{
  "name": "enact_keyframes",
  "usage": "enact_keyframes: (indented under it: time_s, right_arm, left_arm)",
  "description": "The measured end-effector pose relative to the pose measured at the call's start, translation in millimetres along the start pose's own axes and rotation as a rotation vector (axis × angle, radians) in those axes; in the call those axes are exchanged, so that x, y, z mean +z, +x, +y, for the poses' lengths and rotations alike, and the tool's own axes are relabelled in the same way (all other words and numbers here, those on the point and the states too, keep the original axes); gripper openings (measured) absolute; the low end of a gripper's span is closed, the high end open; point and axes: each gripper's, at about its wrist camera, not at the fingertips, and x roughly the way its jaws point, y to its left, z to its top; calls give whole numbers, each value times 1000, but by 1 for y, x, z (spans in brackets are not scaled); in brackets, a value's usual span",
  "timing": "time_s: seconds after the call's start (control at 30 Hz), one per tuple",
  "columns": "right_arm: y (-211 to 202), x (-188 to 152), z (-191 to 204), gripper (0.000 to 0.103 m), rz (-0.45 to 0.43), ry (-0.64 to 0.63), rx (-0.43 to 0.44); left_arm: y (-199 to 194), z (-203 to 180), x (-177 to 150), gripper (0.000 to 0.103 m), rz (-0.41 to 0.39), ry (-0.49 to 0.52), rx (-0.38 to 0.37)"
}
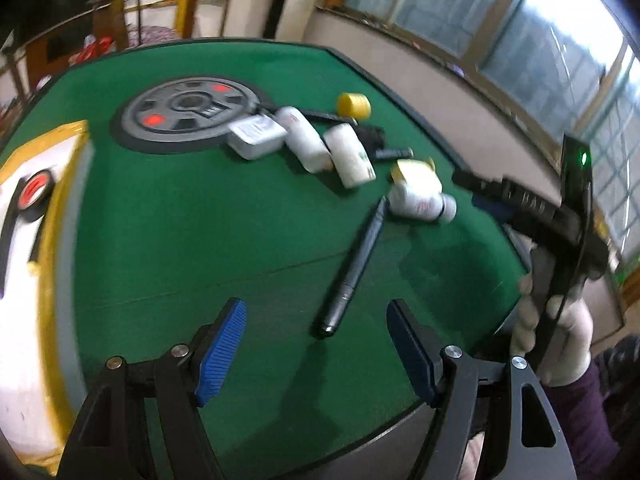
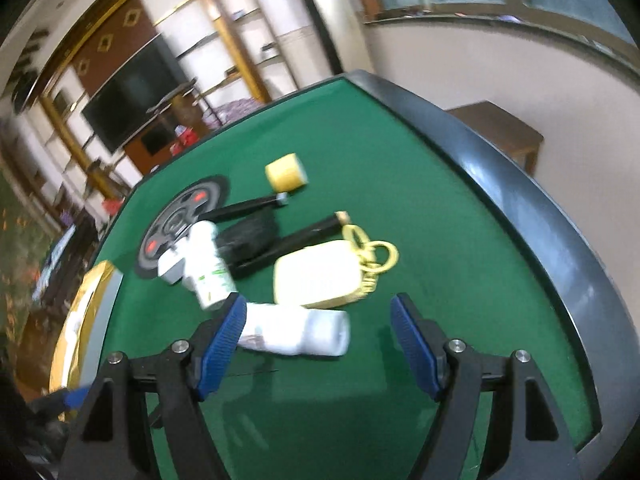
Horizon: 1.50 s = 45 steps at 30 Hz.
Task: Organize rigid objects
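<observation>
Both wrist views angled down (close), sharing green table (image 1: 200, 220)

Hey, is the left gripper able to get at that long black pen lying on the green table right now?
Probably yes. The left gripper is open and empty, and the black pen lies alone on bare green table just ahead of its fingers, with nothing between them.

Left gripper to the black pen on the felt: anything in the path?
Nothing visible. The left gripper is open and empty, and the black pen lies just ahead of it on bare green felt. The nearest white bottle sits beyond the pen's far end, off the approach.
</observation>
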Motion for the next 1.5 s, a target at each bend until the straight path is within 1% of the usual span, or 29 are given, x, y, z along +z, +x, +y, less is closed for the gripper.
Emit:
enact_keyframes:
  time_s: [0.07,0.13,0.2,0.3,0.33,0.37,0.4,0.43,0.47,0.53,0.57,0.8,0.83,0.87,0.93,0.97,1.0,1.03,1.07,1.13,1.3,1.4,1.5]
  right_arm:
    - [4,-2,-15,74,-10,39,10]
    - [6,-2,-19,74,1,68,25]
    - [2,0,-20,74,-23,74,51]
    - [5,-1,-23,74,-12,83,78]
    - [5,-1,-24,74,-7,89,89]
    - [6,-1,-24,74,-3,92,96]
    - [7,-1,-25,75,8,96,111]
    - [8,-1,-25,77,17,100,121]
    - [8,-2,-26,77,25,106,128]
    - [9,-2,-28,77,35,117,132]
    - [10,-2,-28,77,35,119,135]
    - [12,-2,-27,77,52,126,142]
    - [13,-2,-27,77,57,126,141]
    - [14,-2,-27,77,61,127,140]
    - [16,-3,-27,77,69,131,132]
    - [16,-3,-27,77,70,132,129]
    - [16,-3,-28,77,71,133,125]
    - [17,-3,-28,77,70,134,121]
    - [17,-4,-28,77,69,135,118]
    - [17,-4,-29,77,66,139,112]
    - [20,-4,-29,77,82,138,94]
    - [19,-3,-28,77,73,138,67]
    - [20,0,-29,77,72,147,68]
  left_arm:
    - [11,-7,-2,76,19,26,15]
    - [23,-14,-1,76,40,49,27]
    - [33,-20,2,76,47,69,39]
    - [45,-32,8,76,28,128,66]
    - [48,-35,10,74,22,144,75]
    - [53,-39,13,62,9,167,96]
    - [59,-43,15,54,3,189,119]
    - [62,-47,17,42,-16,216,147]
    - [64,-50,17,30,-22,231,154]
    - [63,-53,17,18,-24,242,136]
    - [63,-53,16,14,-24,242,130]
    - [58,-45,12,14,-33,180,88]
    - [59,-46,12,16,-32,184,90]
    - [60,-48,12,21,-30,198,95]
    - [63,-57,9,26,-28,236,115]
    - [64,-63,8,26,-29,258,141]
    - [64,-64,7,25,-31,261,147]
    - [62,-63,6,14,-34,250,127]
    - [60,-61,4,14,-34,234,100]
    - [55,-56,1,14,-44,209,88]
    - [26,-41,-8,14,-93,161,45]
    - [4,-26,-11,14,-115,110,4]
    - [-8,-14,-15,14,-126,70,-22]
